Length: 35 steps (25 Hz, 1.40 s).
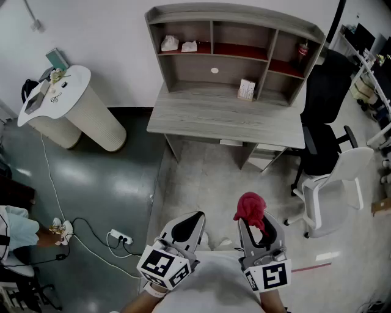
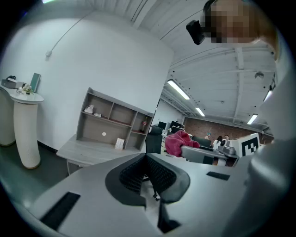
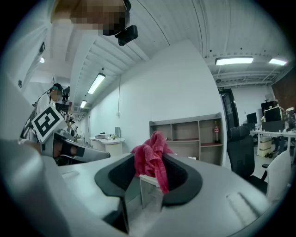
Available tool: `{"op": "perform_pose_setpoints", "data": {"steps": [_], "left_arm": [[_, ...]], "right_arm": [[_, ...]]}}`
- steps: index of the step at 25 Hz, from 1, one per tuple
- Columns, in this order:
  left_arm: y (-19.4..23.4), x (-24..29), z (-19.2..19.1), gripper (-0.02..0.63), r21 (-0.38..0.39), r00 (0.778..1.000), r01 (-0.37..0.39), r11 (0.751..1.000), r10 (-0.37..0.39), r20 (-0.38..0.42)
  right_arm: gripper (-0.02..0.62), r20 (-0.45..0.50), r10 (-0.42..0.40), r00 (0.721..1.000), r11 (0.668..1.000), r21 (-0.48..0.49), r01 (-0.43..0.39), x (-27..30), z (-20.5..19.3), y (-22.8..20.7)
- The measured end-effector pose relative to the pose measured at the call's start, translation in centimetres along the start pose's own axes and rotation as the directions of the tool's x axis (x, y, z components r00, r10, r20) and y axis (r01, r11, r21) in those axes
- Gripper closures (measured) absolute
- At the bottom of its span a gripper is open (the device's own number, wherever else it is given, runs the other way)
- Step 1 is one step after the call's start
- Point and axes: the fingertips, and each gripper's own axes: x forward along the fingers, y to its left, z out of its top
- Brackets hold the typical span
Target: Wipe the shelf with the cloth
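The grey wooden shelf (image 1: 238,13) stands on a desk (image 1: 226,116) against the far wall, well ahead of both grippers; it also shows in the left gripper view (image 2: 113,118) and the right gripper view (image 3: 185,134). My right gripper (image 1: 252,219) (image 3: 150,162) is shut on a bunched red cloth (image 1: 250,206) (image 3: 150,155), which sticks up from the jaw tips. My left gripper (image 1: 197,215) (image 2: 146,155) is held beside it, shut with nothing in it. The red cloth (image 2: 177,142) shows to its right.
On the shelf are two crumpled white items (image 1: 177,44), a small box (image 1: 246,89) and a red bottle (image 1: 302,54). A black office chair (image 1: 327,116) and a white chair (image 1: 342,183) stand right of the desk. A white pedestal table (image 1: 73,107) and a floor power strip (image 1: 121,236) lie left.
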Motion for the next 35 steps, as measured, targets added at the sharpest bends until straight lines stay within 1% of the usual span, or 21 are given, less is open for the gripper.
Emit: {"op": "perform_pose_setpoints", "data": {"steps": [4, 8, 12, 16, 21, 24, 27, 31, 35], "left_arm": [[-2.1, 0.6, 0.0, 0.600, 0.009, 1.000, 0.003, 1.000, -0.003, -0.002], [-3.6, 1.2, -0.4, 0.600, 0.022, 1.000, 0.004, 1.000, -0.004, -0.019], [-5.2, 1.9, -1.0, 0.600, 0.037, 0.999, 0.006, 0.999, -0.005, -0.036], [-6.8, 2.7, -1.9, 0.600, 0.046, 0.998, 0.007, 0.999, -0.004, -0.063], [-8.6, 4.4, -2.9, 0.600, 0.060, 0.997, 0.007, 0.998, -0.001, -0.083], [-9.2, 5.7, -4.1, 0.600, 0.039, 0.994, -0.009, 0.999, 0.013, -0.110], [-10.3, 6.6, -3.8, 0.600, 0.010, 0.994, -0.003, 1.000, 0.004, -0.105], [-10.3, 8.6, -3.2, 0.600, 0.020, 0.994, 0.003, 1.000, -0.001, -0.111], [-8.6, 10.1, -2.4, 0.600, 0.023, 0.995, -0.001, 1.000, 0.003, -0.101]], "right_arm": [[0.422, 0.001, -0.006, 1.000, 1.000, -0.003, 0.006, -1.8, 0.3, -1.5], [0.422, 0.021, -0.002, 1.000, 1.000, 0.000, 0.002, -3.3, 0.7, -2.3], [0.422, 0.025, -0.003, 1.000, 1.000, 0.004, 0.003, -4.8, 0.2, -3.2], [0.422, 0.014, -0.021, 1.000, 0.999, 0.034, 0.021, -6.4, -0.6, -5.3], [0.420, 0.031, -0.043, 0.999, 0.997, 0.065, 0.041, -8.0, -1.5, -8.5], [0.420, 0.017, -0.056, 0.998, 0.996, 0.071, 0.055, -8.3, -2.5, -10.3], [0.420, -0.005, -0.059, 0.998, 0.996, 0.074, 0.059, -8.7, -2.7, -11.8], [0.420, -0.020, -0.058, 0.998, 0.994, 0.087, 0.060, -8.1, -3.0, -13.4], [0.419, -0.035, -0.040, 0.999, 0.995, 0.086, 0.043, -5.6, -3.5, -14.1]]}}
